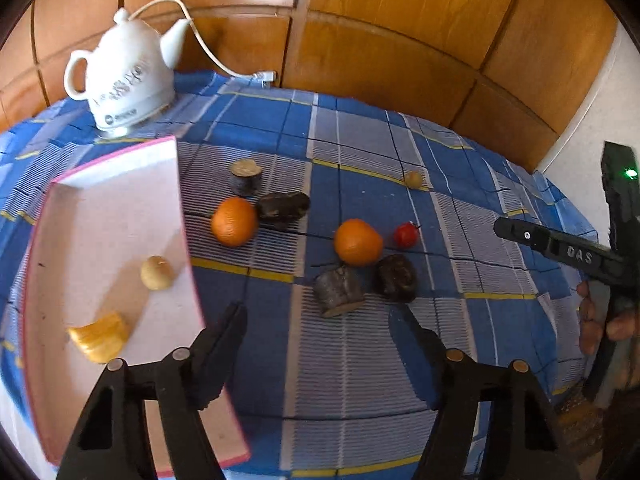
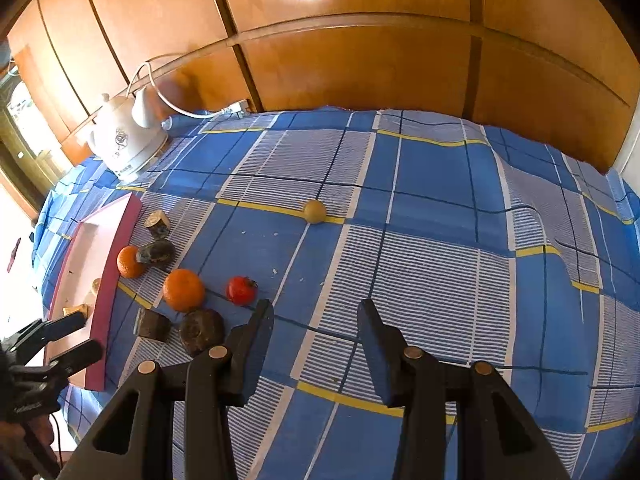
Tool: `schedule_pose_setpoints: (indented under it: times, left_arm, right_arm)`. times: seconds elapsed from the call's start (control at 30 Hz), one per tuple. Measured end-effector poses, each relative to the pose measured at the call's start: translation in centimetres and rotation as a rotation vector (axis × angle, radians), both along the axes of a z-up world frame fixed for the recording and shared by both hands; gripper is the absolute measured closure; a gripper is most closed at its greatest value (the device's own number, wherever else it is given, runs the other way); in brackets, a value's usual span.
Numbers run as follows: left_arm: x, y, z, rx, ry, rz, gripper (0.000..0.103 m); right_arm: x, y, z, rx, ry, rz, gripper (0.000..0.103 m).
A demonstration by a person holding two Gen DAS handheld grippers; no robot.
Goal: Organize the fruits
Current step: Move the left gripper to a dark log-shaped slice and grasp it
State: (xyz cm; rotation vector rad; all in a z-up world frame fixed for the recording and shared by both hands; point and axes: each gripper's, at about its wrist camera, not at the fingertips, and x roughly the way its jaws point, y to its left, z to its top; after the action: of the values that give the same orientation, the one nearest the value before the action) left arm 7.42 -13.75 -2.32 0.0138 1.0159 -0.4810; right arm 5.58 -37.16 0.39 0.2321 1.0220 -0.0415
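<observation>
Both tools gape empty; only left view shows tray's (image 1: pixel 100 208) banana piece (image 1: pixel 100 340).

Fruit is crowding the left half of the blue checked cloth (image 2: pixel 440 272): 2 oranges (image 2: pixel 183 290), 1 small red fruit (image 2: pixel 241 290) and 4 dark lumps (image 2: pixel 201 332) are sitting close together just beside the pink tray (image 1: pixel 120 208). Gaps between them are looking tight. A white kettle (image 2: pixel 128 140) is blocking the far left corner. The right half is lying open, with only 1 yellowish ball (image 2: pixel 314 211) toward the far edge.
</observation>
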Motion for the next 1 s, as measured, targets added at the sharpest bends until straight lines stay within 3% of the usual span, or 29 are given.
schedule_pose_setpoints:
  times: [0.17,0.43,0.53,0.6,0.73,0.83,1.0]
  left_arm:
    - [1.0,-0.7,-0.4,-0.005,0.017,0.005,0.031]
    - [2.7,-3.1,-2.2,0.052,0.041,-0.023,0.04]
    - [3.5,-3.8,-3.6,0.088,0.059,-0.015,0.058]
    - [3.9,-4.1,-4.9,0.082,0.1,-0.009,0.064]
    - [2.7,-4.6,-5.4,0.107,0.023,-0.021,0.065]
    - [1.5,-3.8,-5.5,0.056,-0.004,0.001,0.065]
    - [-0.5,-3.4,-6.4,0.044,-0.118,0.003,0.065]
  right_arm:
    - [0.2,0.2,0.0,0.003,0.003,0.011,0.059]
    - [0.2,0.8,-0.1,0.002,0.008,0.034,0.059]
    - [0.3,0.8,-0.1,0.0,0.012,0.036,0.059]
    - [0.3,0.9,-0.1,-0.002,0.013,0.04,0.059]
    - [0.3,1.1,-0.2,-0.006,0.01,0.048,0.059]
    - [0.3,1.3,-0.2,0.024,0.007,0.065,0.059]
    - [0.4,2.2,-0.6,0.043,0.021,0.105,0.059]
